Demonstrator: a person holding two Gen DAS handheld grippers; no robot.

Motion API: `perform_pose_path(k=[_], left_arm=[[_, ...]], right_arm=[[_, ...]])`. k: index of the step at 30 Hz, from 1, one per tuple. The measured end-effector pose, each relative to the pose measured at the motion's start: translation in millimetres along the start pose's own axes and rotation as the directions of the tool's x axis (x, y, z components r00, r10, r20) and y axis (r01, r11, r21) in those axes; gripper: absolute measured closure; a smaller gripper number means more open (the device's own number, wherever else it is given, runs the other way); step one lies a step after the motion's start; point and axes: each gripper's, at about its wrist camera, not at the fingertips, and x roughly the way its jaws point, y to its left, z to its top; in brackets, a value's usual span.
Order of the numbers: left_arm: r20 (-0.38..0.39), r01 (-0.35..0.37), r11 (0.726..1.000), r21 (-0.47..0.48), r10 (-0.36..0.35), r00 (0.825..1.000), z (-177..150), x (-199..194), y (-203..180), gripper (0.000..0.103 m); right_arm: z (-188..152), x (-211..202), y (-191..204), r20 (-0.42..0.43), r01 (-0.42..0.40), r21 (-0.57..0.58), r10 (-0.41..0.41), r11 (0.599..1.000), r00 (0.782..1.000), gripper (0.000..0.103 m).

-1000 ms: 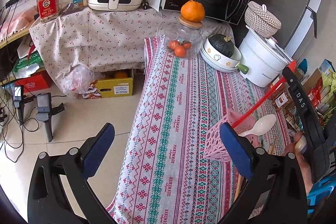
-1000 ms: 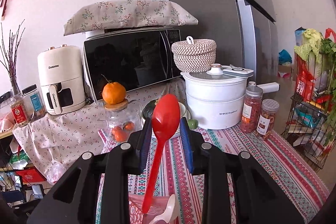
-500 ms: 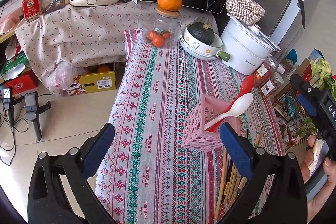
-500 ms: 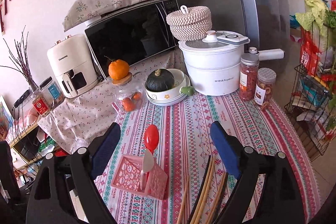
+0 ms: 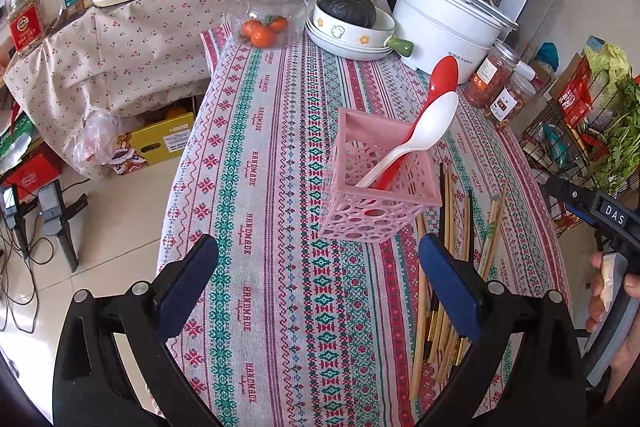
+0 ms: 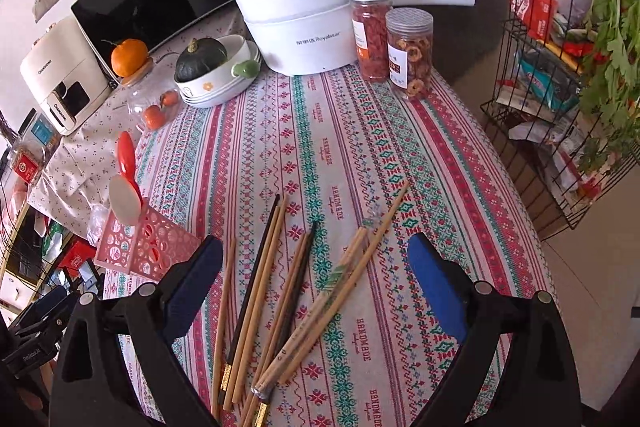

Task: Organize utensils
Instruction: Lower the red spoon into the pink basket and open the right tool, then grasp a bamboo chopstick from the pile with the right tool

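On a patterned tablecloth, the left gripper hovers with fingers spread and empty, near the pink holder where a red spoon and a white spoon lean handle-down against its right rim, sorted. Just right of the holder, chopsticks lie loose and fanned on the cloth, yet to be gathered. Above them the right gripper hangs with fingers wide apart, holding nothing, seemingly placed to pick them up next.
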Motion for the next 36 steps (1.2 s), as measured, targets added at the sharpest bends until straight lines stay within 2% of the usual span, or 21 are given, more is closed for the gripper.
perform_pose_path(k=[8, 15, 17, 18, 20, 27, 30, 32, 34, 36], left_arm=[[-0.046, 0.004, 0.999, 0.05, -0.002, 0.999, -5, 16, -19, 0.007], [-0.084, 0.02, 0.997, 0.076, -0.014, 0.996, -6, 26, -27, 0.007], [-0.091, 0.027, 0.997, 0.079, -0.019, 0.996, -7, 27, -28, 0.007], [-0.094, 0.029, 0.996, 0.082, -0.022, 0.995, -8, 28, -28, 0.007], [-0.101, 0.036, 0.995, 0.089, -0.027, 0.995, -8, 29, -30, 0.007], [-0.102, 0.069, 0.989, 0.131, -0.055, 0.993, -11, 26, -39, 0.007], [-0.105, 0.085, 0.984, 0.157, -0.069, 0.992, -14, 24, -43, 0.007], [-0.105, 0.095, 0.982, 0.166, -0.079, 0.991, -15, 23, -44, 0.007], [-0.109, 0.106, 0.98, 0.169, -0.088, 0.99, -15, 24, -46, 0.009], [-0.118, 0.121, 0.979, 0.163, -0.102, 0.988, -15, 27, -47, 0.011]], right_arm=[[5, 50, -37, -0.149, 0.074, 0.068, -0.064, 0.995, 0.987, 0.012], [15, 85, -60, -0.168, 0.204, 0.091, -0.187, 0.975, 0.968, 0.015], [18, 93, -67, -0.178, 0.216, 0.11, -0.194, 0.97, 0.965, 0.026], [19, 97, -70, -0.185, 0.216, 0.124, -0.191, 0.968, 0.964, 0.028], [21, 104, -73, -0.19, 0.221, 0.143, -0.192, 0.965, 0.963, 0.038], [27, 115, -63, -0.156, 0.257, 0.11, -0.239, 0.96, 0.958, 0.05], [26, 118, -55, -0.163, 0.288, 0.052, -0.277, 0.956, 0.947, 0.062], [25, 117, -51, -0.173, 0.263, 0.013, -0.257, 0.965, 0.951, 0.081], [23, 115, -50, -0.195, 0.231, -0.006, -0.228, 0.973, 0.954, 0.089], [19, 112, -50, -0.212, 0.201, -0.021, -0.201, 0.979, 0.956, 0.092]])
